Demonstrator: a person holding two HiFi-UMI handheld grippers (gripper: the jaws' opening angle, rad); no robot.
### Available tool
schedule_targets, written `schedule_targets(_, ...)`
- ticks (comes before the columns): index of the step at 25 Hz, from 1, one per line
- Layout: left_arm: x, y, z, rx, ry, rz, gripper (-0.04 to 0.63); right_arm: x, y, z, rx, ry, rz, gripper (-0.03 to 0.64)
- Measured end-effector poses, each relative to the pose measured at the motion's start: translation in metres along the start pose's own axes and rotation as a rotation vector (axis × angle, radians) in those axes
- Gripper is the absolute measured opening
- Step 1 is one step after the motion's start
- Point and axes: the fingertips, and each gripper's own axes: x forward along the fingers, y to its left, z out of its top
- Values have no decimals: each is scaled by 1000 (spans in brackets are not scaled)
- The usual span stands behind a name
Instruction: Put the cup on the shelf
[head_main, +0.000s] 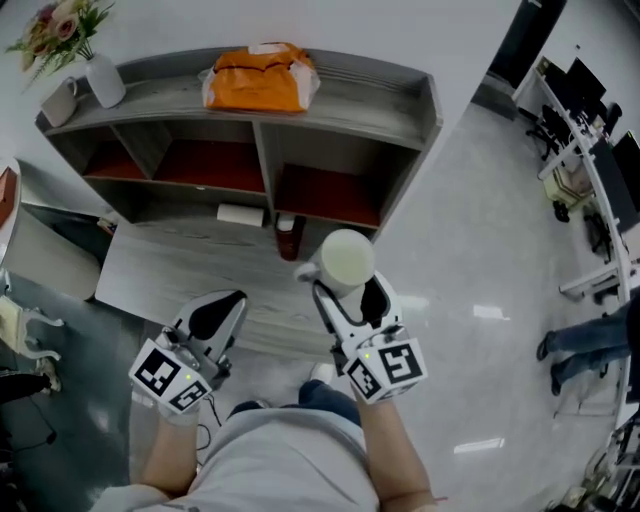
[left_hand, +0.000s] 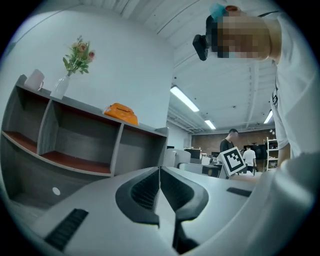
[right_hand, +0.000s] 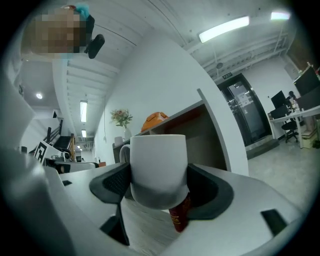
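Right gripper (head_main: 348, 298) clamps cup (right_hand: 157, 165) upright; left gripper (left_hand: 160, 187) closed, empty. Hold it level, raise onto shelf (head_main: 385, 112) top, clear of orange bag (head_main: 260, 78).

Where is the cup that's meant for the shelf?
In the head view's centre, the cup sits clamped in the right gripper, just in front of the shelf.

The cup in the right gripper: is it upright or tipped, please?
Upright. The cup sits rim up, clamped by the right gripper; the head view looks down into its mouth.
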Motion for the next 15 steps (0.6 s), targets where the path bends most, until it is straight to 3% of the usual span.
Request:
schedule_targets(7, 33, 12, 1, 0, -1, 145, 20, 48, -44, -6, -22, 56, 53, 353)
schedule_targets(15, 30, 33, -8, -27, 25, 289, 21, 107, -72, -24, -73, 137, 36, 353)
